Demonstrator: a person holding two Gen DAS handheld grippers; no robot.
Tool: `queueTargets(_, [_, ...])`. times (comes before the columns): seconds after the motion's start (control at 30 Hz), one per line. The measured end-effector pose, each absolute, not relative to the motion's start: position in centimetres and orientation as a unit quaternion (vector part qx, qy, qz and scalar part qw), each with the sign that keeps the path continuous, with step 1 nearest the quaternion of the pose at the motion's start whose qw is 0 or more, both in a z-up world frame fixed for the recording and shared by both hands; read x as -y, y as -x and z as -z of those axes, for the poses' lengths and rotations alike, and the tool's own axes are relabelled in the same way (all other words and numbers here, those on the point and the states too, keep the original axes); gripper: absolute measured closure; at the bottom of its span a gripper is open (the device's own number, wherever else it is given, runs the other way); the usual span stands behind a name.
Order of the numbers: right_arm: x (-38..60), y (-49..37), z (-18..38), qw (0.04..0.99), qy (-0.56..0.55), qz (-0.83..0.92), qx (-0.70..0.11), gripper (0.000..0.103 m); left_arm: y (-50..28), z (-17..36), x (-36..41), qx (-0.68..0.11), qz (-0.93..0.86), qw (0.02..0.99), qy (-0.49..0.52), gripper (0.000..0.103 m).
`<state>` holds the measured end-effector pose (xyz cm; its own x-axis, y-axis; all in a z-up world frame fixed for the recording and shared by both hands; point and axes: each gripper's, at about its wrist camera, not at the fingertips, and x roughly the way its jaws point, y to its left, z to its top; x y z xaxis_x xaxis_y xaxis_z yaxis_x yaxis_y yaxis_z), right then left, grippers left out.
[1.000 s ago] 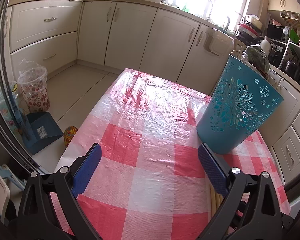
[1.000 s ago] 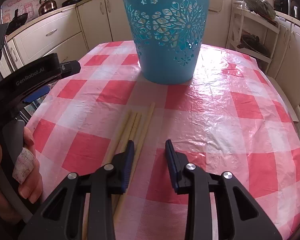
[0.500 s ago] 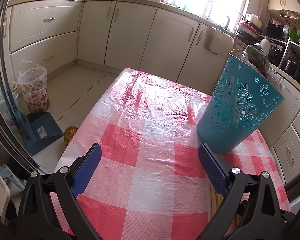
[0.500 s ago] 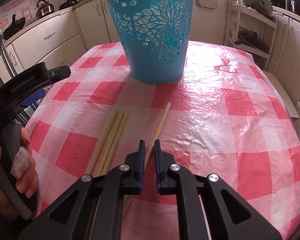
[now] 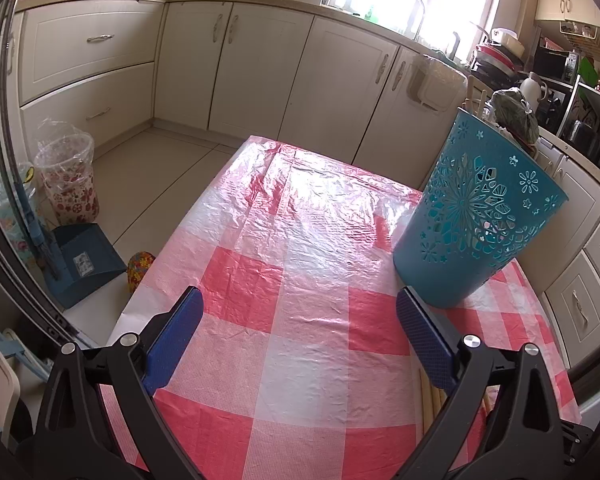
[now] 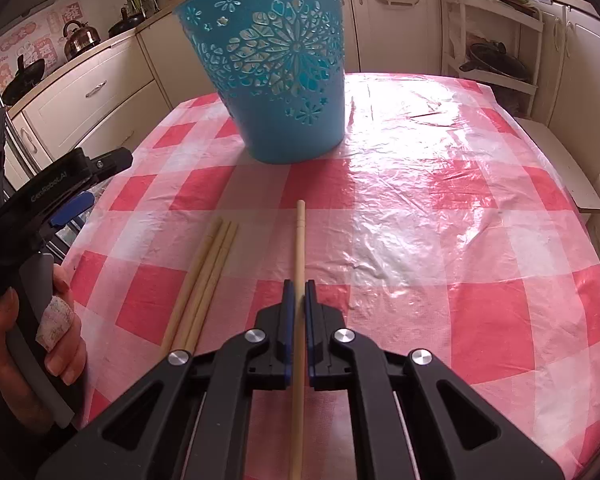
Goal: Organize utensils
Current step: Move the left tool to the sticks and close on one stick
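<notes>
One chopstick (image 6: 299,248) is pinched between the closed pads of the right gripper (image 6: 299,294), its tip pointing toward the teal basket (image 6: 276,68); whether it is lifted clear of the cloth or only touching it can't be told. Three more chopsticks (image 6: 204,280) are seen lying side by side on the checked tablecloth (image 6: 440,240), just left of the held one, apart from it. The basket stands upright further back, w/ nothing visible inside (its interior is mostly hidden). So progress is judged early: one stick gripped, none seen deposited, approx. three left to collect. The left gripper (image 5: 300,336) is held wide open over bare cloth, nothing between its pads, w/ the basket (image 5: 476,216) off to its right. Kitchen cabinets (image 5: 260,68) are seen beyond the table.
</notes>
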<state>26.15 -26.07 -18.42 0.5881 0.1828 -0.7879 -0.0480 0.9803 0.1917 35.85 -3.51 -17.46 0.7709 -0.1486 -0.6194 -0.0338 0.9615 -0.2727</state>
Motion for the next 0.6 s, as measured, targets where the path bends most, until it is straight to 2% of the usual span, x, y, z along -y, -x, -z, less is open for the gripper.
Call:
queueTargets(0.13, [25.7, -26.6, 18.4, 0.888, -0.057, -0.065, -0.451, 0.097, -35.9, 17.4, 4.1, -0.341, 0.03, 0.932, 0.121, 0.009])
queueTargets(0.47, [26.8, -26.8, 18.6, 0.891, -0.074, -0.076, -0.441, 0.097, -33.0, 18.3, 11.6, -0.416, 0.122, 0.9, -0.048, 0.01])
queueTargets(0.6, [27.4, -26.8, 18.7, 0.889, -0.095, -0.085, -0.44, 0.097, -33.4, 18.9, 12.0, -0.435, 0.122, 0.89, -0.057, 0.016])
